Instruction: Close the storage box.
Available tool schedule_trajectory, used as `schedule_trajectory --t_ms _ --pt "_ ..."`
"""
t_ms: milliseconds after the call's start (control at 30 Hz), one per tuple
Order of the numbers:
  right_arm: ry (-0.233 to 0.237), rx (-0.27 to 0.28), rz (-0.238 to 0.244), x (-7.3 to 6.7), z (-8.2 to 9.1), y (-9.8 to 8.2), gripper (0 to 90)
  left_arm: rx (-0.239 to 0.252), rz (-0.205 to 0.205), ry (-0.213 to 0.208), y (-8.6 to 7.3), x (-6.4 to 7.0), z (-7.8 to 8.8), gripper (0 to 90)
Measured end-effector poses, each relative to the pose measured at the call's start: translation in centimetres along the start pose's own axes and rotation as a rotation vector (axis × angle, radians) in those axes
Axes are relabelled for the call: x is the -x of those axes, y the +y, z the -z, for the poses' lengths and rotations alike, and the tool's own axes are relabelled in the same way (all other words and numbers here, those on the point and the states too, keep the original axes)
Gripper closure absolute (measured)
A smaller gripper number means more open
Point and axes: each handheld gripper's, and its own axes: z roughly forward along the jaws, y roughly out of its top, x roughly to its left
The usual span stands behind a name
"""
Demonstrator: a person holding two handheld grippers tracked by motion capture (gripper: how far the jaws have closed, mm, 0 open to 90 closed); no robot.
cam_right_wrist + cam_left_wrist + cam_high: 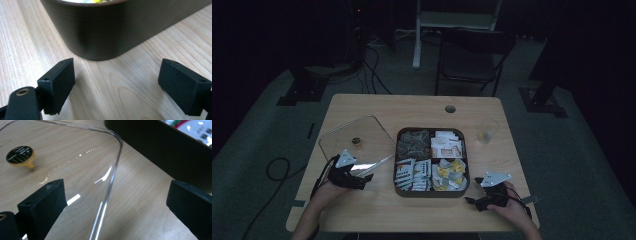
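Clear lid (357, 140) lying flat beside the compartment box (431, 161).
You are holding the left gripper (113, 202) wide, lid edge untouched between its jaws; the right gripper (116, 85) is gaping empty.

Setting: dim lab or studio. Evidence: black drapes, floor cables (377, 70), metal stand feet (302, 92), folding chair (472, 60) beyond the wooden table (377, 107), far from both grippers.

Wooden surface (362, 107) with a round hole (450, 108) near its far edge — a clear glass (487, 131) at the far right. Beyond, on grey floor (582, 165): a dark folding chair (474, 55), black cables (372, 70).
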Motion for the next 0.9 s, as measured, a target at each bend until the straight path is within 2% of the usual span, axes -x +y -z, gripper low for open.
schedule_trajectory --t_ms 100,200,233,267,400,533,767,900 --pt "0.0 0.0 -0.001 0.0 0.0 0.0 13.6 0.001 0.029 0.045 0.1 -0.6 -0.4 3.4" --pt "-0.001 -0.001 0.0 0.0 0.0 0.0 13.6 0.0 0.036 0.05 0.1 -0.8 -0.5 3.5" --pt "-0.001 0.0 0.0 0.0 0.0 0.0 13.6 -0.013 0.053 0.084 0.1 -1.4 -1.0 4.4" --pt "-0.001 0.0 0.001 0.0 0.0 0.0 13.6 -0.018 0.058 0.094 0.1 -1.6 -1.2 4.4" --pt "0.0 -0.002 0.002 0.0 0.0 0.0 13.6 -0.013 0.086 0.098 0.5 -2.4 -1.7 4.5" --pt "-0.001 -0.001 0.001 0.0 0.0 0.0 13.6 -0.017 0.098 0.119 1.0 -3.0 -2.3 5.2" --pt "-0.001 -0.001 0.001 0.0 0.0 0.0 13.6 -0.015 0.127 0.13 1.8 -4.0 -3.4 6.5" --pt "0.0 -0.001 0.001 0.0 0.0 0.0 13.6 -0.023 0.138 0.154 2.3 -4.6 -4.1 6.6"
